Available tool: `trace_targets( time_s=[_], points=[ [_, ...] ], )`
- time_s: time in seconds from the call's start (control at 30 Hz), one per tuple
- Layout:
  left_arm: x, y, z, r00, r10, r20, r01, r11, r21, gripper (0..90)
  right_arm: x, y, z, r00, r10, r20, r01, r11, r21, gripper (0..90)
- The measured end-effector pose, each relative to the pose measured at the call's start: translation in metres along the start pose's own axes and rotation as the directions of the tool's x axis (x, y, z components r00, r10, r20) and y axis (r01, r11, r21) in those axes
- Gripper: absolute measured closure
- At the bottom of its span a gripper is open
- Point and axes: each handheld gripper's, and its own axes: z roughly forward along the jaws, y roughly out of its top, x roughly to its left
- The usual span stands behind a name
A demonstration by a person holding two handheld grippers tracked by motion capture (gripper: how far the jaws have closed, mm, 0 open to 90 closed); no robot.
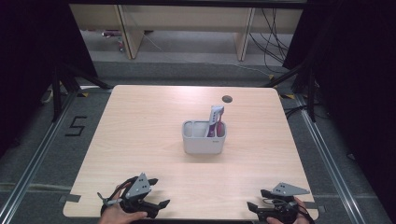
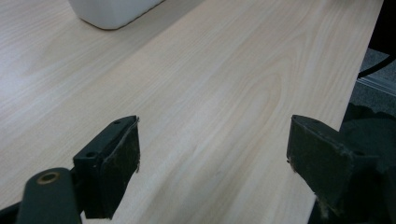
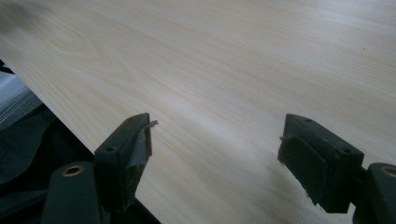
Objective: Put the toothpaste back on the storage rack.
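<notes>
While both the left gripper (image 1: 156,192) and right gripper (image 1: 258,199) sat released at the table's (image 1: 140,130) near edge, a toothpaste tube (image 1: 215,119) stood in the white holder (image 1: 203,143).

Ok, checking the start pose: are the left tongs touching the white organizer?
Apart. The high view shows the left tongs at the table's near edge, with bare wood between them and the white organizer mid-table.

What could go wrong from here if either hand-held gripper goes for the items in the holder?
1. The toothpaste tube and pink toothbrush lean together in one compartment of the grey holder; pulling one may drag the other out.
2. The holder stands free mid-table, so a one-handed tug could tip or slide it.
3. Both the left hand-held gripper and right hand-held gripper sit open at the near edge, so the reach is long.
</notes>
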Motion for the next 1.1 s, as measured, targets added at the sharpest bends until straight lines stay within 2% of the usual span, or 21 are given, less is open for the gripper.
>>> trace_targets(
  time_s=[0.03, 0.07, 0.1, 0.17, 0.2, 0.23, 0.27, 0.33, 0.37, 0.53, 0.57, 0.6, 0.67, 0.73, 0.77, 0.87, 0.93, 1.1],
  points=[
    [0.000, -0.001, -0.002, 0.9998, 0.018, -0.002, -0.018, 0.9995, 0.025, 17.2, 0.000, 0.000, 0.000, 1.0000, -0.001, 0.000, 0.001, 1.000, 0.000, 25.4],
    [-0.002, -0.002, -0.002, 1.0000, 0.004, -0.008, -0.004, 0.9997, 0.023, 17.3, 0.000, 0.000, 0.000, 1.0000, 0.000, 0.000, 0.000, 1.000, 0.000, 25.3],
    [-0.001, -0.003, -0.004, 0.9992, 0.039, -0.014, -0.038, 0.9976, 0.057, 17.3, 0.000, 0.000, 0.000, 1.0000, -0.002, 0.000, 0.002, 1.000, -0.001, 25.3],
    [-0.005, -0.006, -0.004, 0.9996, 0.022, -0.018, -0.021, 0.9989, 0.042, 17.3, 0.000, 0.000, -0.001, 0.9999, -0.006, 0.013, 0.006, 1.000, 0.000, 25.3],
    [-0.004, -0.006, -0.006, 0.9985, 0.048, -0.025, -0.046, 0.9968, 0.065, 17.3, 0.000, 0.000, 0.000, 1.0000, -0.003, -0.004, 0.003, 1.000, -0.011, 25.3],
    [-0.005, -0.007, -0.006, 0.9982, 0.054, -0.026, -0.052, 0.9960, 0.073, 17.3, 0.000, 0.000, 0.001, 0.9999, -0.001, -0.011, 0.001, 1.000, -0.007, 25.3],
    [-0.007, -0.008, -0.005, 0.9989, 0.040, -0.025, -0.039, 0.9976, 0.057, 17.4, 0.001, 0.000, 0.000, 1.0000, 0.001, 0.003, -0.001, 1.000, -0.006, 25.3],
    [-0.009, -0.008, -0.006, 0.9980, 0.052, -0.037, -0.049, 0.9962, 0.072, 17.5, 0.001, 0.000, 0.000, 1.0000, -0.001, -0.002, 0.000, 1.000, -0.008, 25.3],
    [-0.010, -0.008, -0.006, 0.9982, 0.050, -0.032, -0.047, 0.9962, 0.072, 17.6, 0.003, 0.000, 0.000, 0.9996, 0.026, -0.010, -0.026, 1.000, -0.003, 25.2],
    [-0.011, -0.011, -0.008, 0.9987, 0.039, -0.034, -0.036, 0.9957, 0.085, 17.7, 0.004, 0.000, 0.000, 0.9998, 0.020, -0.009, -0.021, 1.000, -0.007, 25.2],
    [-0.010, -0.012, -0.007, 0.9976, 0.057, -0.040, -0.053, 0.9940, 0.096, 17.8, 0.004, 0.000, 0.000, 0.9998, 0.020, -0.009, -0.020, 1.000, -0.007, 25.3],
    [-0.011, -0.012, -0.007, 0.9986, 0.043, -0.031, -0.040, 0.9950, 0.092, 17.7, 0.003, 0.000, 0.000, 0.9999, 0.010, -0.004, -0.010, 1.000, -0.009, 25.2],
    [-0.014, -0.013, -0.005, 0.9988, 0.041, -0.028, -0.038, 0.9949, 0.094, 17.7, 0.002, 0.001, 0.000, 0.9999, -0.010, 0.004, 0.010, 1.000, -0.008, 25.2],
    [-0.015, -0.013, -0.003, 0.9980, 0.058, -0.024, -0.055, 0.9925, 0.109, 17.7, 0.002, 0.001, 0.000, 0.9999, -0.013, 0.004, 0.013, 1.000, -0.006, 25.2],
    [-0.017, -0.013, -0.001, 0.9987, 0.049, -0.013, -0.048, 0.9936, 0.103, 17.7, 0.002, 0.001, 0.000, 0.9999, -0.012, 0.002, 0.012, 1.000, -0.005, 25.2],
    [-0.018, -0.013, -0.001, 0.9977, 0.066, -0.014, -0.064, 0.9923, 0.106, 17.7, 0.001, 0.001, -0.001, 0.9998, -0.016, -0.012, 0.016, 1.000, 0.006, 25.2],
    [-0.017, -0.013, -0.001, 0.9982, 0.057, -0.015, -0.056, 0.9931, 0.103, 17.7, 0.001, 0.001, -0.001, 0.9998, -0.017, 0.006, 0.017, 1.000, 0.006, 25.1],
    [-0.017, -0.013, -0.001, 0.9986, 0.049, -0.020, -0.047, 0.9940, 0.098, 17.6, 0.001, 0.001, -0.001, 0.9999, -0.016, -0.002, 0.016, 1.000, 0.007, 25.1]
  ],
)
